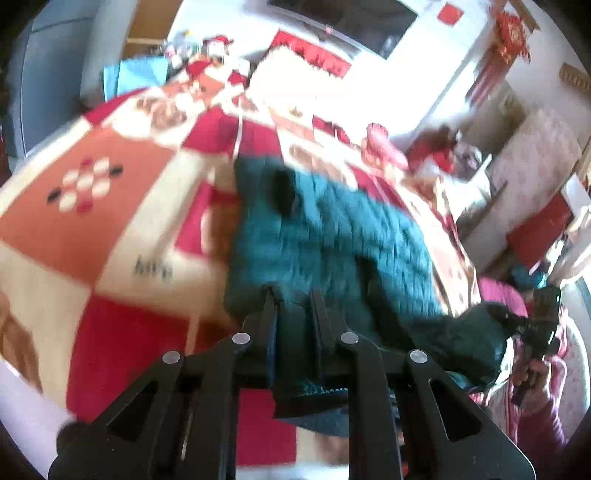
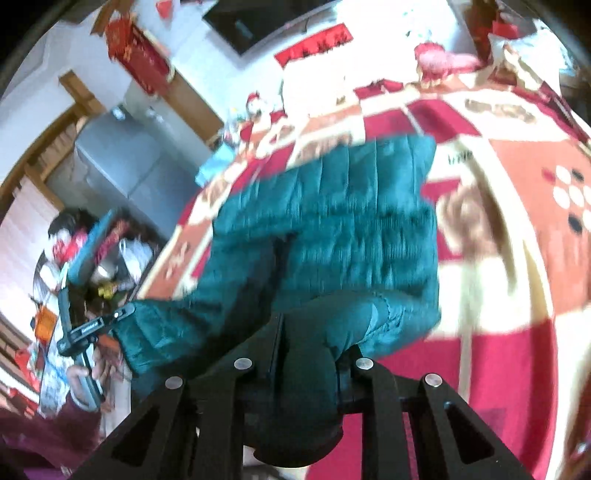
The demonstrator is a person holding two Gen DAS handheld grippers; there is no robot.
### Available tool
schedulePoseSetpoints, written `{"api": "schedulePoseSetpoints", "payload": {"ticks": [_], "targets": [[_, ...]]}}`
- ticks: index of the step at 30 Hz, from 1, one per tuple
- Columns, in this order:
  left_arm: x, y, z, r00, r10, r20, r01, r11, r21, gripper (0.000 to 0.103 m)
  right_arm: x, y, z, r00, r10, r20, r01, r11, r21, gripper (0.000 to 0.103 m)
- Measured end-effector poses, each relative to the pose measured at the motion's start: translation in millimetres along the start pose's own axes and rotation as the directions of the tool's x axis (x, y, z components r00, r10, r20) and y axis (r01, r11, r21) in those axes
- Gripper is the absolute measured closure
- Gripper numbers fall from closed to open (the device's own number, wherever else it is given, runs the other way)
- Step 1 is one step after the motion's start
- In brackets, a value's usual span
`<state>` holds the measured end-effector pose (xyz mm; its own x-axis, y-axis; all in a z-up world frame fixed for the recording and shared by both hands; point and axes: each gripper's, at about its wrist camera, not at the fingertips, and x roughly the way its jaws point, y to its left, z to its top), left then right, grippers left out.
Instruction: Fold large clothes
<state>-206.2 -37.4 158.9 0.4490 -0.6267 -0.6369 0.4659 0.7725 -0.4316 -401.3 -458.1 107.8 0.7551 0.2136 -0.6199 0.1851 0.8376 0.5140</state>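
Note:
A dark teal quilted jacket (image 1: pixel 332 236) lies across a bed and is lifted at its near edge. My left gripper (image 1: pixel 293 295) is shut on the jacket's hem, with fabric bunched between the fingers. In the right wrist view the jacket (image 2: pixel 351 206) hangs from my right gripper (image 2: pixel 310 325), which is shut on a thick fold of it. The right gripper also shows in the left wrist view (image 1: pixel 532 325), gripping the far corner. The left gripper shows in the right wrist view (image 2: pixel 99 325) at the jacket's other end. Both views are motion-blurred.
A red, orange and cream patterned blanket (image 1: pixel 92 221) covers the bed. A cream pillow (image 1: pixel 295 81) lies at the head. Cluttered furniture and a grey cabinet (image 2: pixel 110 158) stand beside the bed. A dark screen (image 1: pixel 351 18) hangs on the wall.

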Motion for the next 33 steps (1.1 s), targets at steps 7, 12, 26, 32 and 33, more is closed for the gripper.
{"api": "schedulePoseSetpoints", "payload": {"ticks": [7, 12, 26, 32, 33], "targets": [[37.3, -0.2, 61.1, 0.997, 0.017, 0.080, -0.014, 0.999, -0.029, 0.089, 13.1, -7.7, 61.6, 0.994, -0.032, 0.100, 0.028, 0.999, 0.040, 0.084], [73.3, 2.3, 91.0, 0.995, 0.064, 0.077, -0.060, 0.997, -0.050, 0.088, 36.2, -17.9, 95.9, 0.990, -0.077, 0.115, 0.068, 0.995, 0.079, 0.084], [148.9, 14.2, 144.9, 0.980, 0.193, 0.041, -0.190, 0.980, -0.065, 0.089, 94.0, -48.4, 163.8, 0.977, -0.195, 0.088, 0.179, 0.970, 0.165, 0.084], [187.3, 16.6, 160.8, 0.967, 0.255, 0.024, -0.254, 0.966, -0.051, 0.088, 124.0, -65.4, 187.4, 0.973, -0.222, 0.055, 0.207, 0.956, 0.207, 0.084], [193.0, 17.2, 162.0, 0.964, 0.264, 0.020, -0.263, 0.964, -0.048, 0.088, 129.3, -68.5, 190.2, 0.973, -0.227, 0.050, 0.211, 0.954, 0.214, 0.084]]}}
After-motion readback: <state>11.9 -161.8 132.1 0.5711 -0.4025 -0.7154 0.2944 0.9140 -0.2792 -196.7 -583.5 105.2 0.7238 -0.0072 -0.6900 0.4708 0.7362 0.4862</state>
